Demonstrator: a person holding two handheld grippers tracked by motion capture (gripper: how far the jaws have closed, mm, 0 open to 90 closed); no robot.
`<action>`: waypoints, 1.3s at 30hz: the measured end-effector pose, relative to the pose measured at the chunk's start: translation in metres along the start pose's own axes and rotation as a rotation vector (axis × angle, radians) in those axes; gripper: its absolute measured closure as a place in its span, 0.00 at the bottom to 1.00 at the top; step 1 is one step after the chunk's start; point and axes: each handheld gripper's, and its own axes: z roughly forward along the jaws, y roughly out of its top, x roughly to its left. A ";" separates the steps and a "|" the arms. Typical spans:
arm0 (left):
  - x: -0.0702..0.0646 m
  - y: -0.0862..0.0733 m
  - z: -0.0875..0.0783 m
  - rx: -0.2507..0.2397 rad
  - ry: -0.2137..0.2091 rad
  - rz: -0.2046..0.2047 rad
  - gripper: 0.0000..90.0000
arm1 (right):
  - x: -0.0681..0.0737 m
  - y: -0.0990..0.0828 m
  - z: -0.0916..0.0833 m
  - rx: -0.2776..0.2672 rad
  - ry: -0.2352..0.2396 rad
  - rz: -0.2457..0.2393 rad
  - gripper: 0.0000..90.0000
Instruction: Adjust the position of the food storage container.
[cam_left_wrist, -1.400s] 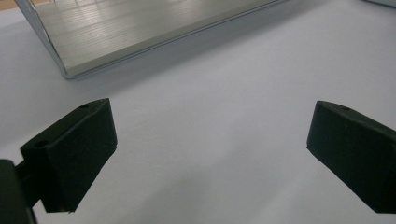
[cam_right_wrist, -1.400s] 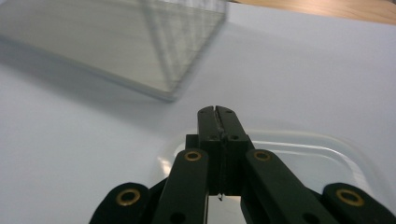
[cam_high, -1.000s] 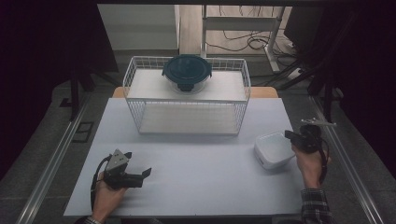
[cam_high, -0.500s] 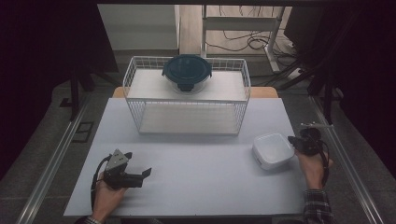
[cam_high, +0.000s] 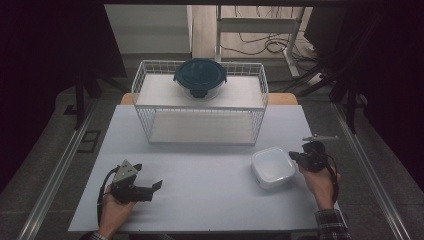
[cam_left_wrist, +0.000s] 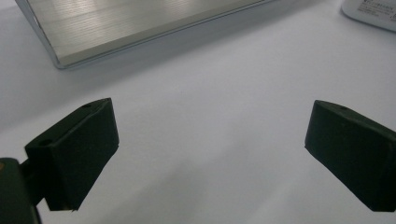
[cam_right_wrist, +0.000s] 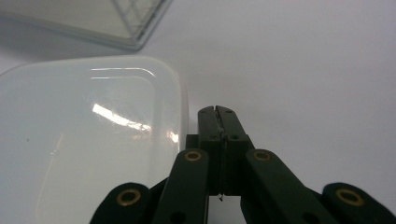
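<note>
A white square lidded container (cam_high: 272, 167) sits on the table at the right. My right gripper (cam_high: 294, 157) is shut, its tips right at the container's right edge. In the right gripper view the two jaws of the right gripper (cam_right_wrist: 218, 112) are pressed together with nothing between them, just beside the rim of the container (cam_right_wrist: 88, 140). Near the table's front left, my left gripper (cam_high: 148, 176) rests low and open. The left gripper view has the left gripper (cam_left_wrist: 210, 140) with its jaws far apart over bare table.
A white wire basket (cam_high: 200, 107) stands at the back middle of the table (cam_high: 200, 200), and a round container with a dark blue lid (cam_high: 200, 76) rests on top of it. The basket's base edge (cam_left_wrist: 140, 28) lies ahead of the left gripper.
The right gripper has moved left and slightly down, toward the table's middle. The white container has slid left along with it. The left gripper has stayed put.
</note>
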 end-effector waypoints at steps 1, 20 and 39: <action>0.000 0.000 0.000 0.000 0.000 0.000 0.03 | 0.004 -0.001 0.000 0.001 0.005 -0.005 0.99; 0.000 0.000 -0.001 0.002 0.001 -0.016 0.02 | 0.080 -0.020 -0.001 0.051 0.151 -0.100 0.99; -0.001 0.002 -0.002 0.006 -0.035 -0.050 0.05 | 0.147 -0.023 0.019 0.068 0.315 -0.196 0.99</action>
